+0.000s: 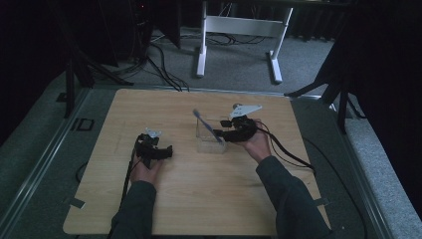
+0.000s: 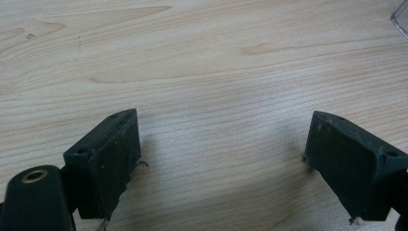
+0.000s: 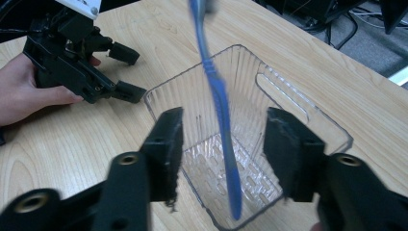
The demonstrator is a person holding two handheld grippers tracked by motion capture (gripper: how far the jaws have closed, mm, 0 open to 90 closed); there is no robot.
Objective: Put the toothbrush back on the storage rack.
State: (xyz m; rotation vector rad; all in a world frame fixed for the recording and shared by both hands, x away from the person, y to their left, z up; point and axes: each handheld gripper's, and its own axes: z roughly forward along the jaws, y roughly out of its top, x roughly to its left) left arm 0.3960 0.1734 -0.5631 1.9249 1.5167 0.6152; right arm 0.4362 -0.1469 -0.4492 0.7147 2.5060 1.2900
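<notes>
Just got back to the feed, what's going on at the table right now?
A person works at a wooden table with a hand-held gripper in each hand. The right hand-held gripper is at a clear plastic basket; its jaws stand open on either side of a blue toothbrush, which leans in the basket with its lower end on the bottom, pads not pressing it. The left hand-held gripper rests open on bare wood beside the basket.
</notes>
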